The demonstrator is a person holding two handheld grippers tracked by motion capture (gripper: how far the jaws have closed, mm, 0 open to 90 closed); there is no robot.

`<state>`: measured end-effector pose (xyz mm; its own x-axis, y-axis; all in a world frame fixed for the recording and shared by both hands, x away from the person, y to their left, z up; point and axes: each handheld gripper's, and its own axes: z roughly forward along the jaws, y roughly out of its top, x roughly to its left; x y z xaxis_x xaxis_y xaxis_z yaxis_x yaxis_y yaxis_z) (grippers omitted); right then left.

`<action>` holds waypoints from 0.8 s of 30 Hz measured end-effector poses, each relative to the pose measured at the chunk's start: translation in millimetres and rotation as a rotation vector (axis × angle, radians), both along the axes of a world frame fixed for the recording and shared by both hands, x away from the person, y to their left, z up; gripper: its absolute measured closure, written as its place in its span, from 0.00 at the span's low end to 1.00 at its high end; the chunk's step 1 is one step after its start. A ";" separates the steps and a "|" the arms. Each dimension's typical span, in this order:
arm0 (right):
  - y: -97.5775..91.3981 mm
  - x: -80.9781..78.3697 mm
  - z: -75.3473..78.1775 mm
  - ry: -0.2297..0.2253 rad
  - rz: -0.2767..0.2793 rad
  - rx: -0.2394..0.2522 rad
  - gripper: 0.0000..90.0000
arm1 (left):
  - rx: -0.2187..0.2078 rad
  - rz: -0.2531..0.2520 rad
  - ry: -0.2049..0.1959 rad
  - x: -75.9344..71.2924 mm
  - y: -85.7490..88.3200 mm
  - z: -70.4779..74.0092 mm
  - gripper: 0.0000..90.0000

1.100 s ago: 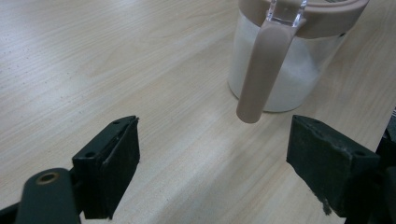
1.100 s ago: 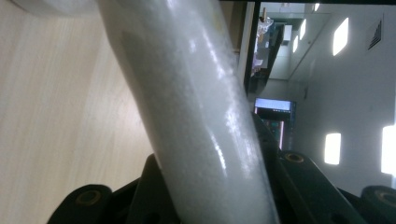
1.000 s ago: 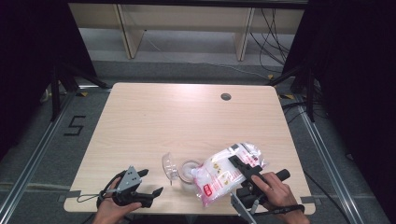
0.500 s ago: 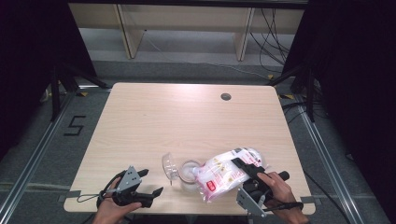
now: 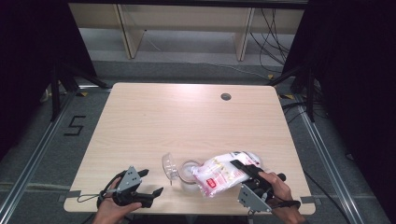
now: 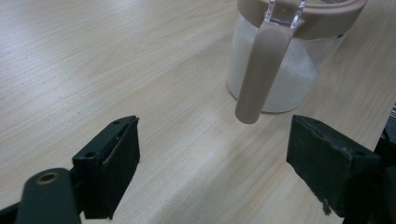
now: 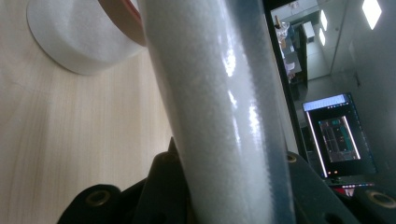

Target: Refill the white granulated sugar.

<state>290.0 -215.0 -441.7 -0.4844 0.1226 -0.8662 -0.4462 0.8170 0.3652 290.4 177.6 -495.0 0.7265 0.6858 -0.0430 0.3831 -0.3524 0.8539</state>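
Note:
A clear jar with a tan rim holds white powder and stands near the table's front edge, its clear lid flipped open to the left. My right gripper is shut on a plastic bag of white granules, which lies tilted with its left end at the jar's mouth. Its jaws have just been closing a little on the bag. In the right gripper view the bag runs up between the jaws, the jar behind it. My left gripper stands open and holds nothing, left of the jar.
The wooden table has a round cable hole at the back right. A tan lid strap hangs down the jar's side toward my left gripper. Metal rails and a floor mark "5" flank the table.
My right gripper has moved left and down with the bag, bringing the bag's end over the jar. The left gripper has stayed put.

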 end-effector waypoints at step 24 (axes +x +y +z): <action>-20.5 21.8 -15.2 0.322 -0.002 0.429 0.87 | -0.006 0.006 0.002 0.1 -0.2 0.2 0.19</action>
<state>311.9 -235.6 -456.9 -0.7167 0.4339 -0.5459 -0.2553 0.5653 0.7844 290.4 177.4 -494.7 0.7223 0.6899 -0.0484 0.3871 -0.3453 0.8549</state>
